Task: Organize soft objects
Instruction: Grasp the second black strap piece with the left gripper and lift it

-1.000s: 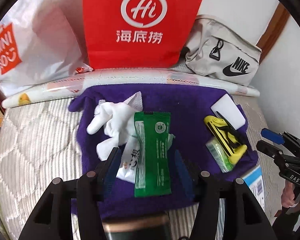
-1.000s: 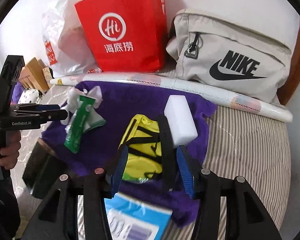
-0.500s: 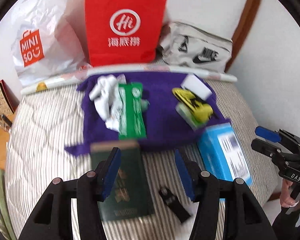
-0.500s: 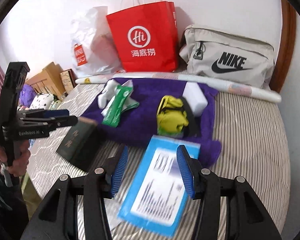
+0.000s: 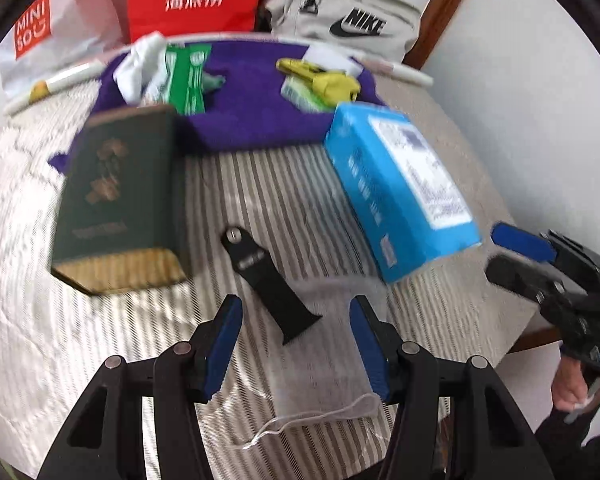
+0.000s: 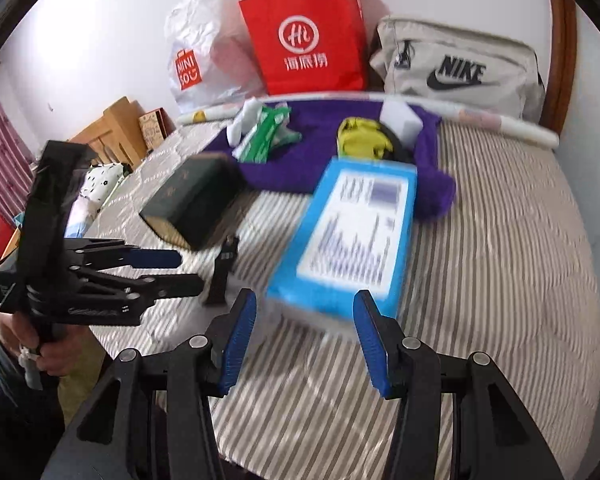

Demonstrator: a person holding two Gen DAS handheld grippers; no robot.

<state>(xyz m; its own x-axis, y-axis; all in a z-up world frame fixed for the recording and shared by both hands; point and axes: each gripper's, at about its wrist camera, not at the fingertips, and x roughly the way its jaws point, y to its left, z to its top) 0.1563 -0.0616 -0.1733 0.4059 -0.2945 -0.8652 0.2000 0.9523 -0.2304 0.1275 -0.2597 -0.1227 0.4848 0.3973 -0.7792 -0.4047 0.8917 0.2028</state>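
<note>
Your 2 grippers, left gripper (image 5: 296, 342) and right gripper (image 6: 305, 336), hang open-jawed and empty, short of the fuzzy purple cloth (image 6: 332, 152); next, reach for the crumpled white fabric (image 5: 140, 66) on it.

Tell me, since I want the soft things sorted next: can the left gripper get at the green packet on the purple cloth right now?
Probably yes. The left gripper is open and empty; the green packet lies exposed atop the purple cloth, though the dark green box stands close by.
</note>
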